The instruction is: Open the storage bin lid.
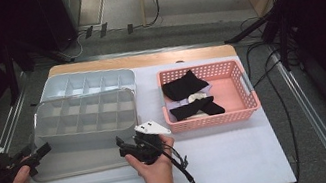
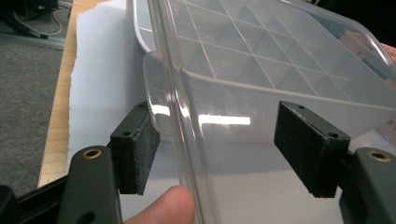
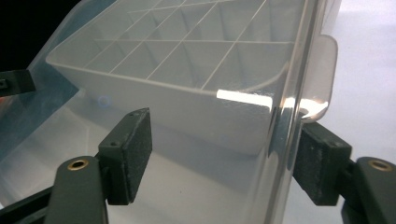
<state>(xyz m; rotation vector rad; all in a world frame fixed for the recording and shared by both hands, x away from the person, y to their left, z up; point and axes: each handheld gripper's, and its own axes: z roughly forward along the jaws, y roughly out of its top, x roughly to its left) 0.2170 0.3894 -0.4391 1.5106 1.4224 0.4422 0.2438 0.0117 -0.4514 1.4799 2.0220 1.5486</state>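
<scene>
Divided organizer tray on white-covered table, pink basket beside, grey floor, possibly carpet.

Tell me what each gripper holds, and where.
Nothing is clamped: both the left gripper and right gripper have open jaws straddling the clear bin's side walls.

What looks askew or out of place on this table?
The near divided tray sits loose inside a larger clear bin, leaving bare floor toward the person. Socks lie jumbled in the pink basket. Nothing looks spilled or damaged.
</scene>
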